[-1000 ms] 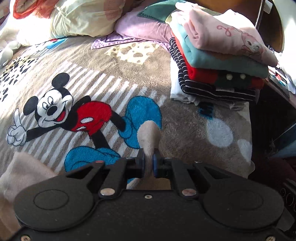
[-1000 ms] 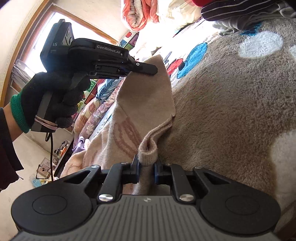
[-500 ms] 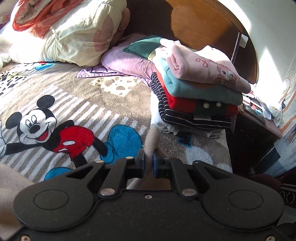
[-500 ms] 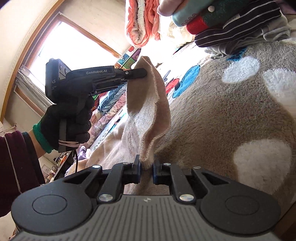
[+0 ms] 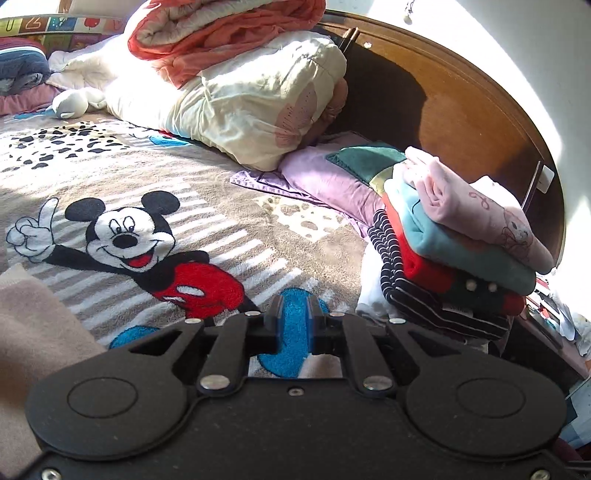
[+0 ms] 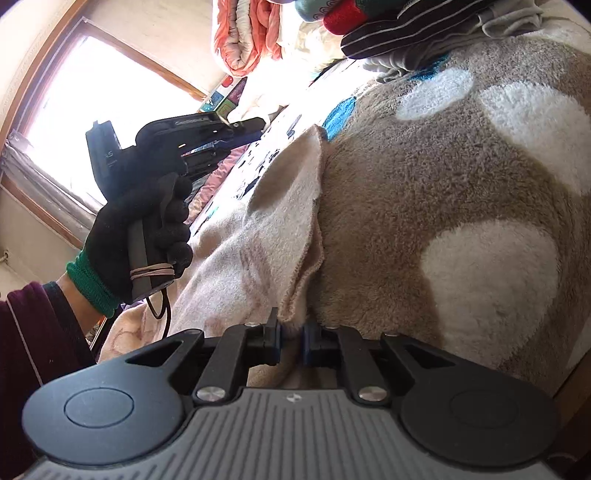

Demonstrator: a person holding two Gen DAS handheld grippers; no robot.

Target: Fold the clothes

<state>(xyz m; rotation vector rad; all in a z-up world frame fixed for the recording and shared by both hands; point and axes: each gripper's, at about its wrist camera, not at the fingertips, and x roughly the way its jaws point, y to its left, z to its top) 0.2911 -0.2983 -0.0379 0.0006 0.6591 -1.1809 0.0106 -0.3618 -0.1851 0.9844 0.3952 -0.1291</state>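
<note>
Two wrist cameras, both low over the bed, looking out along my own fingers.

My left camera sits level and close above the Mickey blanket point(image 5: 207, 206), facing the wooden headboard point(image 5: 461, 122) and the stack of folded clothes point(image 5: 458, 258). My right camera is rolled sideways, nearly touching the same blanket point(image 6: 443, 192), facing the window point(image 6: 92, 110). Both views share the stack point(image 6: 406, 26) and the rolled orange quilt point(image 5: 229, 33) point(image 6: 243, 33); only the right one catches my left gripper point(image 6: 258, 122).
</note>
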